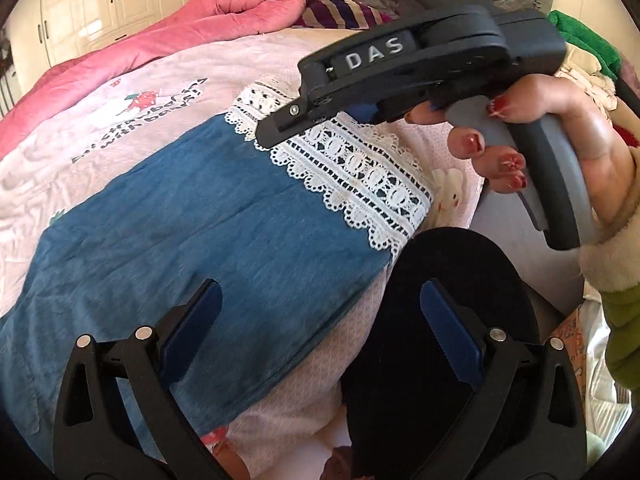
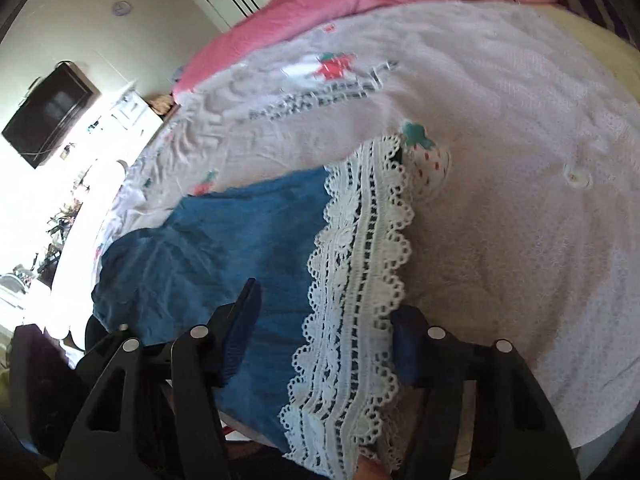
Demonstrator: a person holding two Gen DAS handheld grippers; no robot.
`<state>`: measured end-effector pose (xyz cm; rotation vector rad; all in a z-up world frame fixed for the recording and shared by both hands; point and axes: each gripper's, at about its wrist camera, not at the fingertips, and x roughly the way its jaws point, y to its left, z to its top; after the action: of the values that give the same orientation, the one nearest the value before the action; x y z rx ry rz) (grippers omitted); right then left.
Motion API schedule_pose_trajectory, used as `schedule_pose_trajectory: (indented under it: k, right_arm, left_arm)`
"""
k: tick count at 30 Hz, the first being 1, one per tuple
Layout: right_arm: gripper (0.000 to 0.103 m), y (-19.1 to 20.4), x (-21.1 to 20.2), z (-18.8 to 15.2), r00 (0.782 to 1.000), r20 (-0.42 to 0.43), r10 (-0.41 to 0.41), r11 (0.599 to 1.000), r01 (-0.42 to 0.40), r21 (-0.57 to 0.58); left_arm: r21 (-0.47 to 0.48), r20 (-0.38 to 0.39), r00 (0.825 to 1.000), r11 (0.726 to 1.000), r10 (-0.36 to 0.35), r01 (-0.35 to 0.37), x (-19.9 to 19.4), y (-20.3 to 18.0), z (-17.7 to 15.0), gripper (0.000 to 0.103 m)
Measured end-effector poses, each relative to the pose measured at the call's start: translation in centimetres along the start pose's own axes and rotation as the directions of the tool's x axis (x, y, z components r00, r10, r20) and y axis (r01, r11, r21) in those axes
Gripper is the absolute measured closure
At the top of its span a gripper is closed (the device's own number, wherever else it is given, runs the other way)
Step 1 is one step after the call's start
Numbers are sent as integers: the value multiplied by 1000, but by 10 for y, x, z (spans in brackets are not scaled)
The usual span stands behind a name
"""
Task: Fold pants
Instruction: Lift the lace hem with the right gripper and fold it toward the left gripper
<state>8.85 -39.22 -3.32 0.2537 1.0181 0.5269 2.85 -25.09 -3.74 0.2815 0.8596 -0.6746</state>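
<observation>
Blue denim pants with a white lace hem lie flat on a pale pink bedspread. My left gripper is open, its jaws wide apart above the near edge of the pants. My right gripper shows in the left wrist view, held by a hand, its tip over the lace hem. In the right wrist view the pants and lace hem lie between the open jaws of my right gripper, which hold nothing.
A pink quilt lies along the far side of the bed. A striped cloth and a pile of clothes sit at the far right. A black round object is by the bed's near edge. A wall television is at left.
</observation>
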Motion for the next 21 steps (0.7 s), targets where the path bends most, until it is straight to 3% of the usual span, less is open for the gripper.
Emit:
schedule_pose_trajectory:
  k: [2,5,7,8,9,11,14,18,20,21]
  right_arm:
    - [44,-9,11,-1,998,-39,-44,999,45,13]
    - [43,-20,20,-2,999,-41,14,999,-12,47]
    - [58,-19,15,0,999,-21,43,997,-42,59]
    - [74,-16,10,1,998,-8,68,996,-67,56]
    - [78,-12,5,3,994,5,105,993,-106,47]
    - [78,1,-3,6,990,20,138,990,-138,6]
    - [78,10,3,12,995,-7,103,994,-103,-24]
    - [78,5,19,15,996,-62,72,997,-71,7]
    - [78,1,19,15,995,-66,72,997,-71,24]
    - [78,0,19,15,995,-64,80,996,-78,36]
  left_arm:
    - [11,-2,1000,1000,0,0,4,-2,2,10]
    - [19,-8,1000,1000,-6,6,9,-6,6,10]
    - [25,-10,1000,1000,-11,12,11,-10,6,10]
    - [30,-8,1000,999,-12,13,12,-11,6,10]
    - [36,-6,1000,999,-14,14,12,-14,5,10]
    - [43,3,1000,999,-20,20,13,-19,6,10]
    - [30,22,998,998,-51,50,18,-20,8,10]
    - [23,37,999,999,-29,28,24,-24,15,10]
    - [41,42,999,999,14,-15,29,-29,19,17]
    - [50,37,999,998,35,-37,32,-30,21,28]
